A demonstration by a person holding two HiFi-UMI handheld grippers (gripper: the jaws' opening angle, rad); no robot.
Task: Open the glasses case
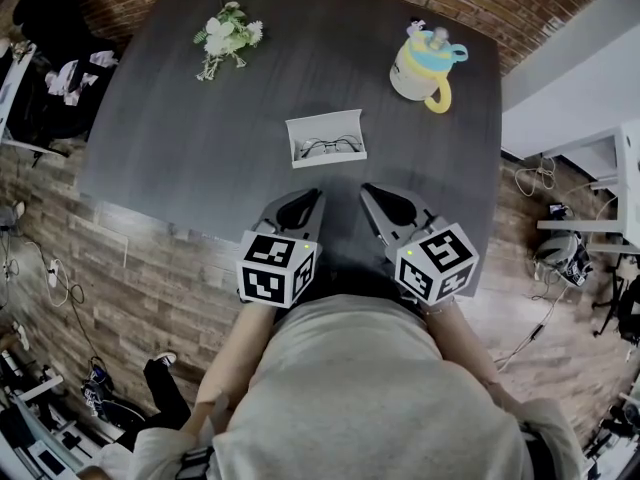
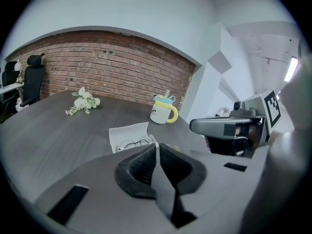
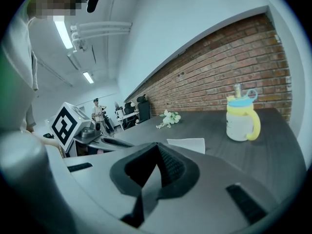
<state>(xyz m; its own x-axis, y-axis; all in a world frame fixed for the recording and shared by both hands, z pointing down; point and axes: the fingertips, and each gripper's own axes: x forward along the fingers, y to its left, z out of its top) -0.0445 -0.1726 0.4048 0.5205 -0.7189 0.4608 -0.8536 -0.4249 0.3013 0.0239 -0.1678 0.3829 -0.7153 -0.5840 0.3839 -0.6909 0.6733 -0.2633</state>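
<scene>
The white glasses case (image 1: 326, 138) lies open on the dark table (image 1: 180, 148), its lid up and a pair of thin-rimmed glasses (image 1: 331, 147) inside. In the left gripper view the case (image 2: 129, 135) shows just beyond the jaws; in the right gripper view only its white lid (image 3: 187, 145) shows. My left gripper (image 1: 318, 194) hangs near the table's front edge, shut and empty, a little short of the case. Beside it, my right gripper (image 1: 366, 190) is also shut with nothing in it.
A cream mug with a yellow handle and blue lid (image 1: 426, 65) stands at the back right. A sprig of white flowers (image 1: 226, 36) lies at the back left. Office chairs (image 2: 27, 79) and a brick wall (image 2: 117, 67) are behind the table.
</scene>
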